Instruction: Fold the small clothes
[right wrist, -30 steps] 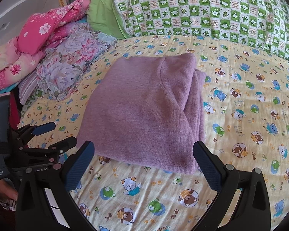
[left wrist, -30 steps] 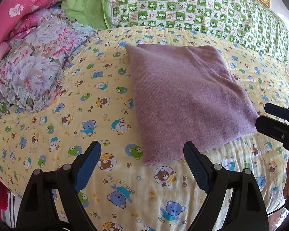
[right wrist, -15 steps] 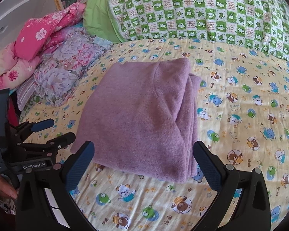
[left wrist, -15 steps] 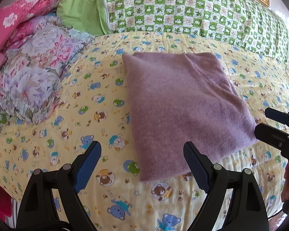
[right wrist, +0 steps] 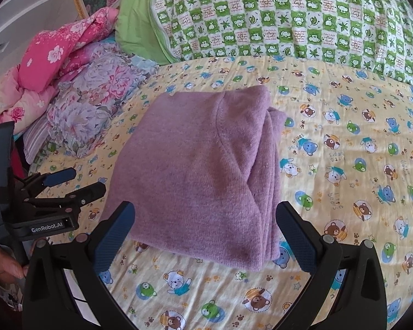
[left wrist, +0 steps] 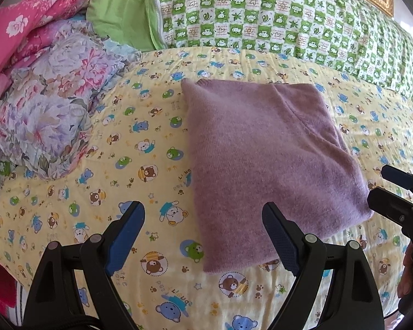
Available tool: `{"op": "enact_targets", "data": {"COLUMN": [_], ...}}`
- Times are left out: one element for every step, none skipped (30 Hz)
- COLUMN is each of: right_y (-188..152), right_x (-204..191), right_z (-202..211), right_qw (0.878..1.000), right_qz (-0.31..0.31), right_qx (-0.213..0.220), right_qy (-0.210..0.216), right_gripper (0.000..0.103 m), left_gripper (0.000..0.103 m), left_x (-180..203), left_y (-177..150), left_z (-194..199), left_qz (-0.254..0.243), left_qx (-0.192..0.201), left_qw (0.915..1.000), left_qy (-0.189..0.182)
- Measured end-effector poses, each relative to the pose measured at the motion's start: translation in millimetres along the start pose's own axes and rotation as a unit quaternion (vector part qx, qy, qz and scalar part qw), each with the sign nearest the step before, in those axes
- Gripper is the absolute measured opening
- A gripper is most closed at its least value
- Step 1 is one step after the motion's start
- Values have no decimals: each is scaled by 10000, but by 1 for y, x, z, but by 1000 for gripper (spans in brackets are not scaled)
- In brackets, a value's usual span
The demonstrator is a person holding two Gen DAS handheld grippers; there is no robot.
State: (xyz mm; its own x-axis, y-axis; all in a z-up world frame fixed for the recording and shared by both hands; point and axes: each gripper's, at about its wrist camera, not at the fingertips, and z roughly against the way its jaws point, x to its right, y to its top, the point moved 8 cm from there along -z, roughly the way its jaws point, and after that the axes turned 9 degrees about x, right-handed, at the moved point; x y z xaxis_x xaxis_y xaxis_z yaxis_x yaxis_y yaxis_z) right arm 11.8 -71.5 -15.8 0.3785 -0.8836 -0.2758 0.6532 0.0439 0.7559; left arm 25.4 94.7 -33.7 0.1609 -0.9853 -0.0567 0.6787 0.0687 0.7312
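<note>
**Folded sweater on the bed, both tongs empty**

I see the purple sweater (left wrist: 264, 165) lying folded on the bear-print bedsheet (left wrist: 140, 148), near the floral quilts (left wrist: 49, 115). My left tongs (left wrist: 203, 236) hang spread wide, gripping nothing, at its near-left corner. My right tongs (right wrist: 205, 236) gape too, just above its near edge.

2 low wrist views, facing headboard, sharing purple sweater (left wrist: 264, 162) (right wrist: 203, 173)
</note>
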Motion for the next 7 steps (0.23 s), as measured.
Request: {"op": "enact_targets", "data": {"right_y": [0, 0, 1, 1, 2, 3, 3], "right_x": [0, 0, 0, 1, 0, 0, -1], "right_z": [0, 0, 0, 0, 0, 0, -1], "right_qw": [10000, 10000, 10000, 10000, 10000, 10000, 10000], "right_qz": [-4, -3, -2, -1, -7, -10, -6], "right_qx": [4, 5, 12, 15, 22, 24, 25], "right_qy": [-2, 9, 2, 8, 18, 21, 22], "right_gripper": [102, 102, 102, 102, 102, 102, 102], "left_gripper": [88, 88, 88, 88, 88, 88, 88], "left_x": [0, 0, -1, -1, -1, -1, -1], "left_y": [0, -1, -1, -1, 0, 0, 0], "left_z": [0, 0, 1, 1, 2, 2, 2], "left_qz": [22, 34, 35, 26, 19, 19, 27], "left_qx": [-15, -26, -23, -11, -2, 0, 0], "left_qw": [10000, 10000, 10000, 10000, 10000, 10000, 10000], "left_qy": [7, 14, 16, 27, 31, 31, 30]}}
